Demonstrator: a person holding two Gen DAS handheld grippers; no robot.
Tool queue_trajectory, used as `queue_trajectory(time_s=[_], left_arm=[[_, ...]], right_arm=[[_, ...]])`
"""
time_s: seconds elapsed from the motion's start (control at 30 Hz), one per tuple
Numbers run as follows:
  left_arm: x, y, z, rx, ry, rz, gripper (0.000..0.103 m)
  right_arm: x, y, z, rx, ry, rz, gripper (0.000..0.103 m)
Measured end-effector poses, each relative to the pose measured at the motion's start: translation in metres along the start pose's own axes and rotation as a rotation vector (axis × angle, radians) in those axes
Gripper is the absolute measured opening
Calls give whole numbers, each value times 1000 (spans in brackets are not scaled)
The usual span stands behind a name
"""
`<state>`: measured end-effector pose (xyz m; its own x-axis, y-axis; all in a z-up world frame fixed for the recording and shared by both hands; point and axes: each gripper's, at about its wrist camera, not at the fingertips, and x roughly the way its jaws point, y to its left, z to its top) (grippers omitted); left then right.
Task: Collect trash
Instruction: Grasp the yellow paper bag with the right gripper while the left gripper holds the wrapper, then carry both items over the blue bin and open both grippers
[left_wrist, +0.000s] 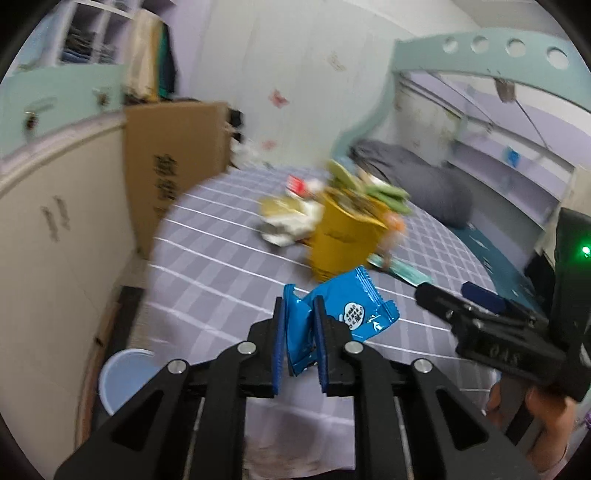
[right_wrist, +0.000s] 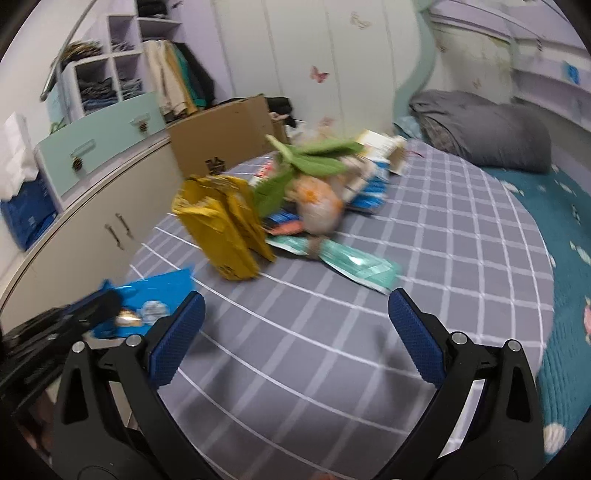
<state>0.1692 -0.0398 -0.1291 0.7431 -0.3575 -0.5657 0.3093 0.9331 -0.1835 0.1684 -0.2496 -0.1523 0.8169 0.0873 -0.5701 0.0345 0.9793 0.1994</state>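
Note:
My left gripper (left_wrist: 300, 308) is shut on a blue snack wrapper (left_wrist: 354, 306) and holds it above the grey checked bedsheet (left_wrist: 221, 258). The wrapper also shows in the right wrist view (right_wrist: 155, 295), at the left beside the left gripper. My right gripper (right_wrist: 295, 314) is open and empty above the sheet; it shows in the left wrist view (left_wrist: 461, 291) at the right. Ahead lies a trash pile: a yellow paper bag (left_wrist: 343, 236) (right_wrist: 225, 236), a teal packet (right_wrist: 354, 266), green wrappers (right_wrist: 314, 158) and white papers (left_wrist: 288, 221).
A cardboard box (left_wrist: 173, 166) stands at the bed's far left by cream cabinets (left_wrist: 55, 229). A pale blue bin (left_wrist: 125, 380) sits on the floor at the lower left. A grey pillow (right_wrist: 491, 133) and a teal quilt (right_wrist: 565, 258) lie to the right.

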Motion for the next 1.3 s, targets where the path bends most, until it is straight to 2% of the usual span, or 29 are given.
queue_trajectory(time_s=[0.17, 0.33, 0.4, 0.43, 0.47, 0.57, 0.7, 0.8, 0.9, 1.0, 1.07, 1.2, 1.3], left_arm=[[-31, 51, 8, -75, -82, 181, 14], [-45, 86, 11, -135, -96, 247, 14], [-52, 100, 11, -145, -95, 255, 14], [-51, 103, 11, -147, -96, 261, 14], [-52, 108, 9, -153, -96, 268, 14], [-50, 125, 4, -171, -93, 265, 14], [-48, 139, 0, -186, -92, 284, 14], [-47, 153, -7, -199, -86, 308, 14], [-45, 171, -14, -224, -75, 338, 14], [-43, 196, -23, -258, -49, 375, 14], [-39, 218, -32, -283, -17, 426, 14], [-19, 265, -54, -325, 78, 501, 14], [2, 295, -67, -339, 143, 538, 14]], right_arm=[[24, 35, 27, -67, -19, 25, 97], [56, 53, 47, -112, -3, -3, 97], [64, 54, 49, -112, 11, 6, 82], [65, 54, 50, -110, 18, 13, 54], [65, 53, 50, -108, 21, 17, 39], [58, 54, 50, -108, 5, 2, 36], [25, 74, 47, -137, -94, -7, 35], [6, 103, 47, -172, -128, 81, 35], [4, 153, 39, -244, -123, 192, 35], [25, 208, 24, -318, -69, 298, 35], [50, 247, 9, -367, -16, 354, 35], [102, 293, -16, -402, 76, 377, 35], [144, 315, -38, -417, 136, 355, 35]])
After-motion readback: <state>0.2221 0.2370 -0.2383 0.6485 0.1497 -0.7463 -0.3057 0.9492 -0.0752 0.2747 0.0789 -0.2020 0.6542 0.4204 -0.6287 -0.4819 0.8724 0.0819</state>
